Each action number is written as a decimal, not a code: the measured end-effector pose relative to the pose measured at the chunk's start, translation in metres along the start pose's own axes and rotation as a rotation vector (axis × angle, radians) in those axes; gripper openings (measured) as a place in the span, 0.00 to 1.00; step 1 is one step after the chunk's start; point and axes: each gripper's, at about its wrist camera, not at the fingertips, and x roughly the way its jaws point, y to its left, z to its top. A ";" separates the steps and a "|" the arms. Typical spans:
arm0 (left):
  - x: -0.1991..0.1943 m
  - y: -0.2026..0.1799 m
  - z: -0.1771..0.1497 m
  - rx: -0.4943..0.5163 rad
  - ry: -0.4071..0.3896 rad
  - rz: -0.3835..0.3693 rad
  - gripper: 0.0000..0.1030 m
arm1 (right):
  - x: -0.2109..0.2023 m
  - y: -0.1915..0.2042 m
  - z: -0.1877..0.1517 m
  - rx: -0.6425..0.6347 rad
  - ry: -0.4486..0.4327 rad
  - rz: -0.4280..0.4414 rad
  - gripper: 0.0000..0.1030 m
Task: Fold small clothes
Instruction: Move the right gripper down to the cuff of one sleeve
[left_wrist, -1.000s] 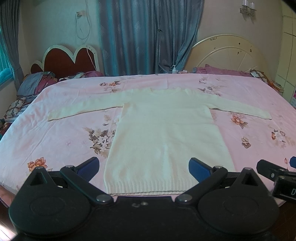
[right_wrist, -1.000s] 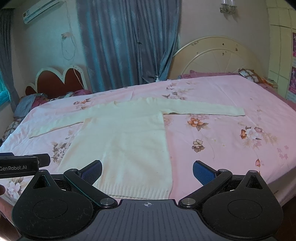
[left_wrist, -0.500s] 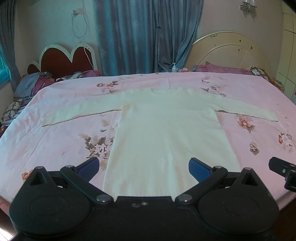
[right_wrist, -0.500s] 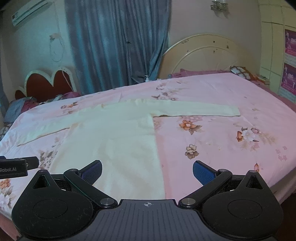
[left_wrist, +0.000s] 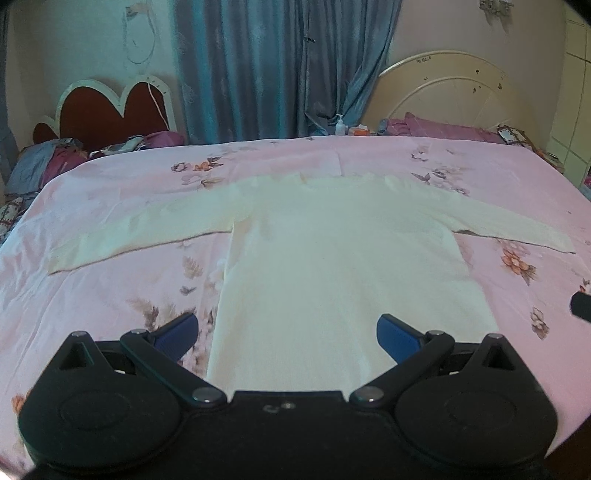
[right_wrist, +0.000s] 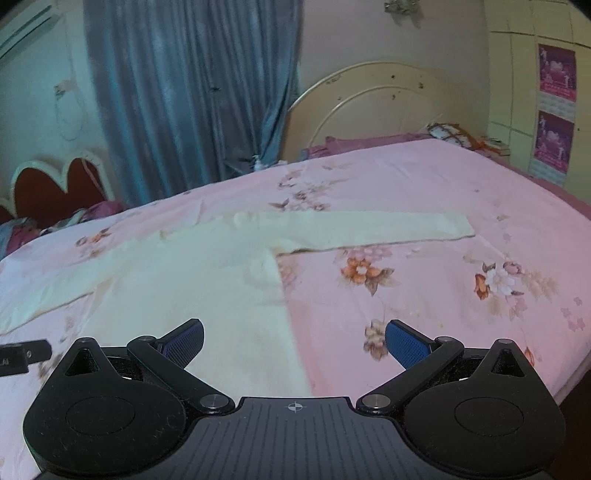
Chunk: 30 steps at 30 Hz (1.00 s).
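The sweater (left_wrist: 332, 266) lies flat on the bed (left_wrist: 110, 295), body toward the near edge, collar far, one sleeve (left_wrist: 140, 229) stretched left and the other sleeve (right_wrist: 369, 229) right. Its hem is hidden under the tool bodies in both views.

The left tool (left_wrist: 287, 334) hangs over the near part of the body, jaws wide apart and holding nothing. The right tool (right_wrist: 294, 339) straddles the body's right edge, likewise spread and empty.

Risks, as I judge them: the knit looks soft, so a shallow pinch may catch only the top layer and open the body up. Uneven lifts by the two tools would skew the fold. A deep bite could also grab the pink sheet (right_wrist: 443, 314) and drag it along.
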 end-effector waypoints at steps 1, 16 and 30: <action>0.005 0.001 0.003 0.006 -0.009 0.000 0.99 | 0.006 0.000 0.003 0.005 0.002 -0.006 1.00; 0.087 -0.010 0.042 -0.018 0.008 -0.012 0.99 | 0.097 -0.038 0.042 0.046 0.022 -0.078 0.99; 0.172 -0.064 0.077 -0.049 0.060 0.080 0.99 | 0.223 -0.179 0.082 0.195 0.132 -0.228 0.73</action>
